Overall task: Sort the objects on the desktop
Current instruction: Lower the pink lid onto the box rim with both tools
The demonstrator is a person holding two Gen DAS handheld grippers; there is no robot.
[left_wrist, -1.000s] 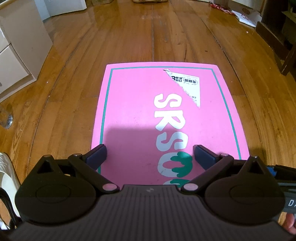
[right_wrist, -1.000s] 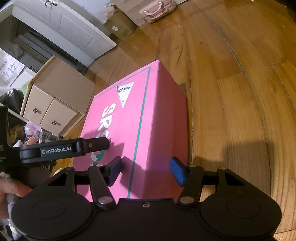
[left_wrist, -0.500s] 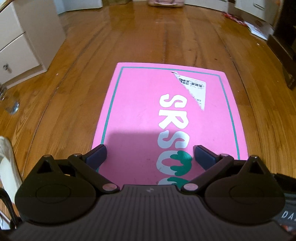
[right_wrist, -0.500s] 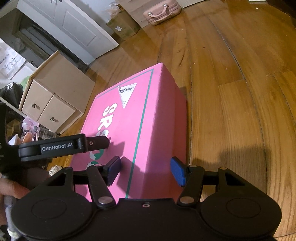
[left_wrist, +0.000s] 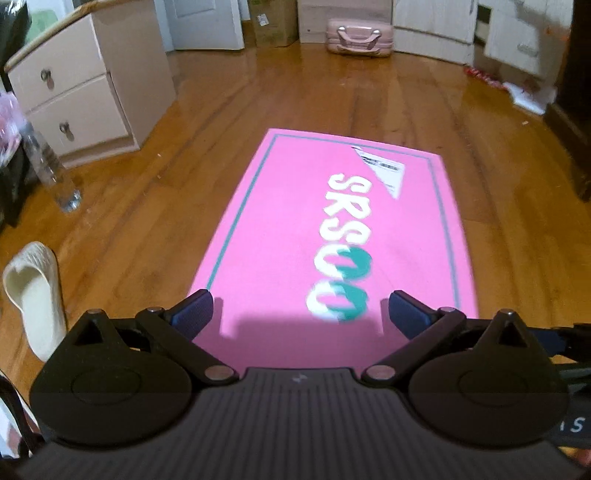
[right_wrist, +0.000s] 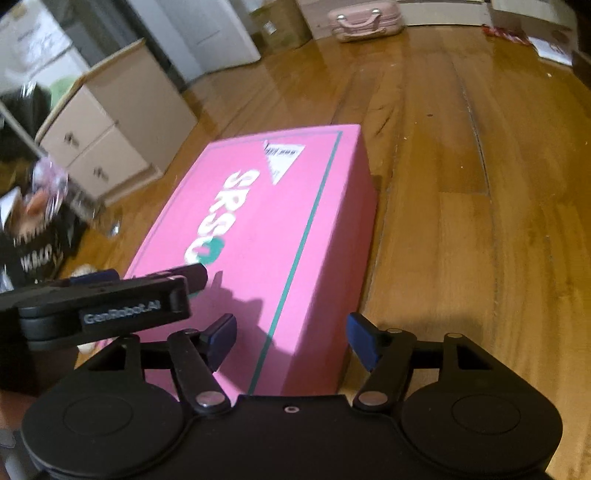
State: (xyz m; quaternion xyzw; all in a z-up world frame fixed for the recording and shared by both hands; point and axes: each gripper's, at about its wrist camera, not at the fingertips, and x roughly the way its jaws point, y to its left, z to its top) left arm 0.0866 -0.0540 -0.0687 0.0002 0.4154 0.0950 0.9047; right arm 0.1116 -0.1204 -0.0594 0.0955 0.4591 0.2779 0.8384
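Observation:
A large pink box (left_wrist: 288, 221) with white and green lettering and a torn white label lies flat on the wooden floor; it also shows in the right wrist view (right_wrist: 266, 229). My left gripper (left_wrist: 299, 314) is open and empty above the box's near end. My right gripper (right_wrist: 291, 338) is open and empty above the box's near right edge. The left gripper's body (right_wrist: 110, 306) shows at the left in the right wrist view.
A beige two-drawer cabinet (left_wrist: 85, 92) stands at the left. A clear plastic bottle (left_wrist: 55, 173) and a cream slipper (left_wrist: 35, 291) lie near it. A pink suitcase (left_wrist: 356, 37) and cardboard boxes (left_wrist: 273, 22) stand at the far wall. Dark furniture (left_wrist: 576, 110) is at the right.
Both grippers have pulled back and tilted up, so more of the room and the box's near end show. Both stay open and empty. The box has not moved.

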